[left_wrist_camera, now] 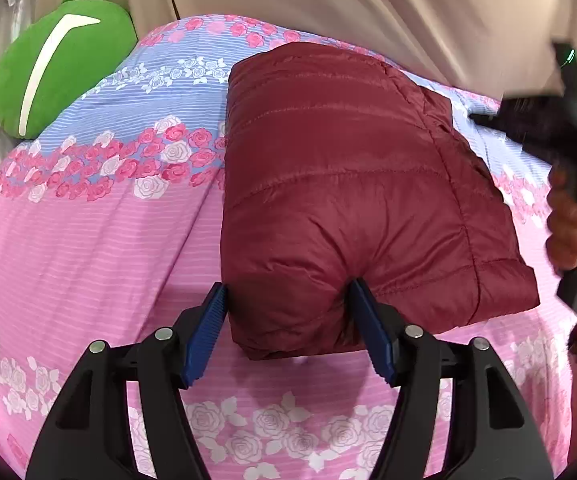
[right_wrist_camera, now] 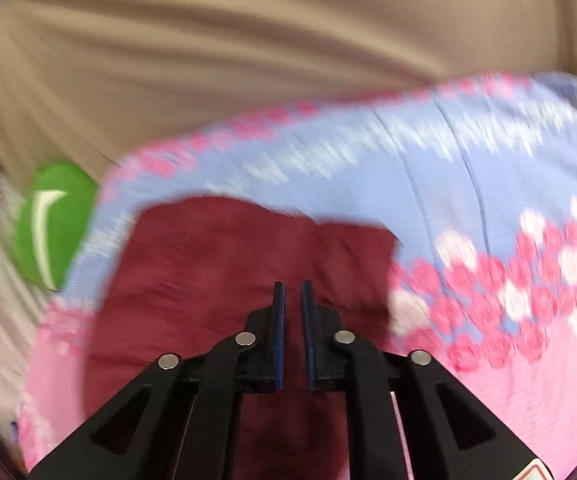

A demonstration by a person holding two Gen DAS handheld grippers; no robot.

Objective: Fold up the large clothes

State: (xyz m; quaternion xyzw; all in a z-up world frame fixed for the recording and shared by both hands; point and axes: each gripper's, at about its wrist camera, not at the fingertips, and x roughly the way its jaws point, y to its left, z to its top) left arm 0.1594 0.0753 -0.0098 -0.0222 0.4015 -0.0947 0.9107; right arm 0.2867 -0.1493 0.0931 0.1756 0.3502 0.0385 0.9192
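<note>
Maroon quilted jacket [left_wrist_camera: 348, 184] lies folded into a thick block on the floral bedspread [left_wrist_camera: 88, 240], your landmark for everything here. Left gripper [left_wrist_camera: 288, 332] straddles the jacket's near corner, blue pads [left_wrist_camera: 208, 332] pressed into the puffy fabric on both sides; jaws wide apart, squeezing bulk, not clamped flat. Right gripper [right_wrist_camera: 292, 300] hangs above the jacket with jaws nearly together, a thin gap, nothing between them; that view is motion-blurred.

Risks, as you'd judge them: slick padded nylon springs back, so if you release the corner the fold may puff open. Drag the corner and the whole block likely slides over the bedspread, skewing the layers.

Green cushion [left_wrist_camera: 60, 68] sits off the jacket's far left, well apart. Beige curtain [left_wrist_camera: 368, 0] hangs beyond the jacket's far edge. Neither obstructs you.
</note>
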